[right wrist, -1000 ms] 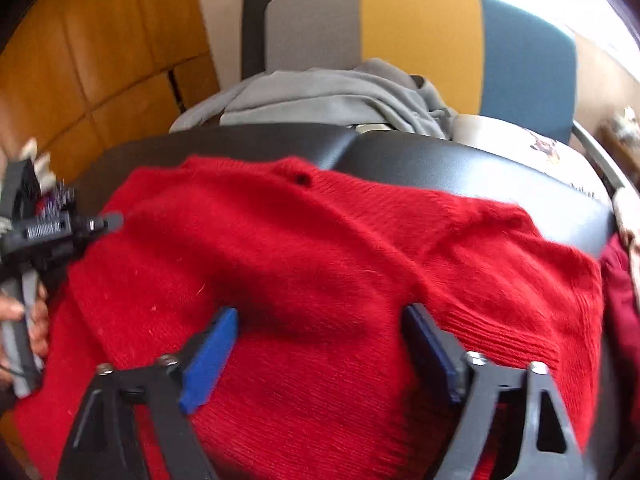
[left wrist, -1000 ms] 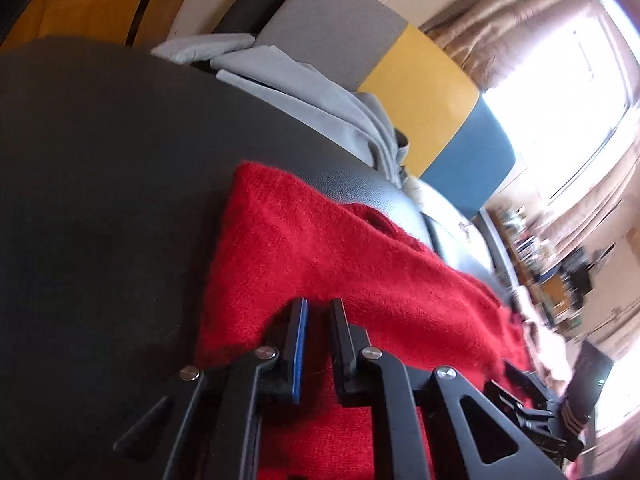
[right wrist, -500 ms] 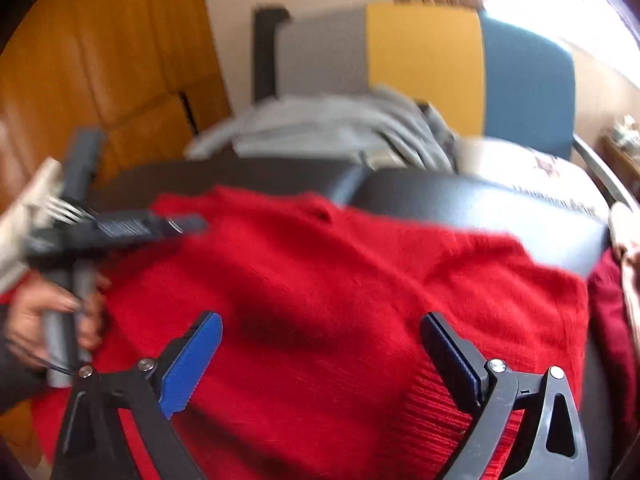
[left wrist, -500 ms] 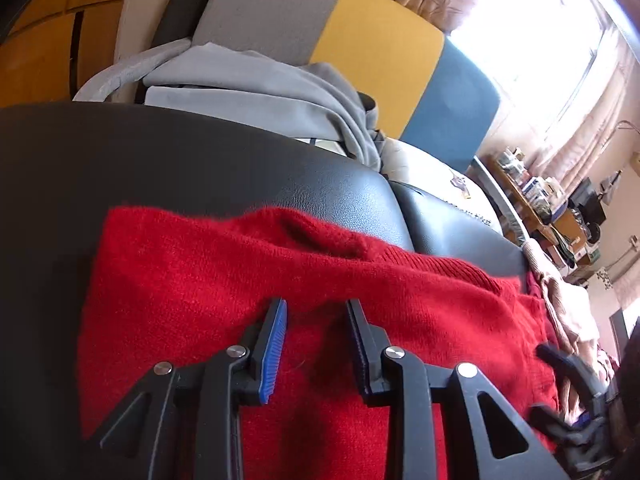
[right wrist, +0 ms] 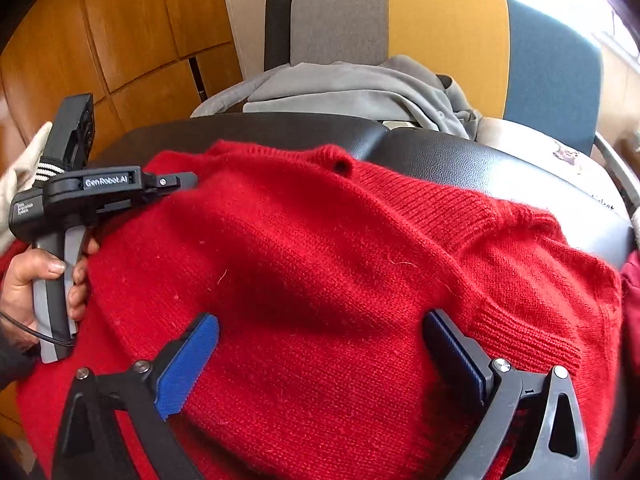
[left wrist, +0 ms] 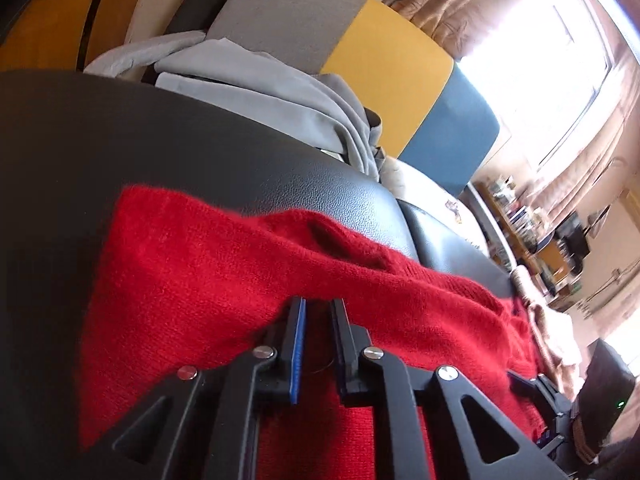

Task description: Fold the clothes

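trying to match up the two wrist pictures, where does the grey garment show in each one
Left wrist view: the grey garment lies upper centre-left, beyond the black leather cushion's far edge, above the red sweater.
Right wrist view: the grey garment lies top centre, again behind the cushion and sweater.
Shared landmark: the grey, yellow and blue chair back right behind the garment.

red sweater [right wrist: 320,272] cropped below, shelf clutter [left wrist: 516,216] blurred

Sweater [right wrist: 320,264] spread on seat [right wrist: 460,156]. Behind it, heaped garment [right wrist: 352,88] against backrest [right wrist: 440,28]. Left gripper [right wrist: 188,179] at sweater's left edge.
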### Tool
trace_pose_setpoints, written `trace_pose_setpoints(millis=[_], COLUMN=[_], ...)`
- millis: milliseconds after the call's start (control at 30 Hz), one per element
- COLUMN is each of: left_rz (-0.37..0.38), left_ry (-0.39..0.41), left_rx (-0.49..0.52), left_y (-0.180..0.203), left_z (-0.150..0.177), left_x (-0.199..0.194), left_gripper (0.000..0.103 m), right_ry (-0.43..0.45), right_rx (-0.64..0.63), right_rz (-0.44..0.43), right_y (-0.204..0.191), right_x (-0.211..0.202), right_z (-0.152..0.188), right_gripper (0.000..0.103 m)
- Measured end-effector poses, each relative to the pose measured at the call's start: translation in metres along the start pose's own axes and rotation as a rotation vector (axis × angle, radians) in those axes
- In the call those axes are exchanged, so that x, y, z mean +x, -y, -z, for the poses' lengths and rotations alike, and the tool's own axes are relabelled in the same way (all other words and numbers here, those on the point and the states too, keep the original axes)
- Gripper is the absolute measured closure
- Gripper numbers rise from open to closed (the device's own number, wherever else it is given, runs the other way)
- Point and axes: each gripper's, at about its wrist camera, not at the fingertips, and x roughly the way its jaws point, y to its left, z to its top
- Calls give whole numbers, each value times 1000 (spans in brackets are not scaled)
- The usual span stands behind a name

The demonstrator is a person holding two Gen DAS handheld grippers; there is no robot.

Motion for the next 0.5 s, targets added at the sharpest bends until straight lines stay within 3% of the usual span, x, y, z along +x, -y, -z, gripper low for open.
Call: trace_pose_setpoints(millis=[33, 100, 200, 300, 500], left_rz=[0, -1, -5, 0, 3], left_ry=[-6, -18, -11, -26, -98], left_rx=[-9, -26, -23, 20, 15], left_y=[2, 5, 8, 1, -40], left_z=[0, 0, 11, 38, 113], left_x=[-6, -17, -52, -92, -160], left_gripper=[88, 72, 66, 61, 59], right_ry=[0, -8, -19, 19, 21], right_rx=[1, -11, -23, 4, 200], right_rz=[-2, 11, 44, 18, -126], right_y=[0, -2, -7, -12, 19], right_x=[-1, -1, -11, -48, -146], right_z=[0, 0, 3, 15, 97], right_gripper=[0, 0, 0, 1, 1])
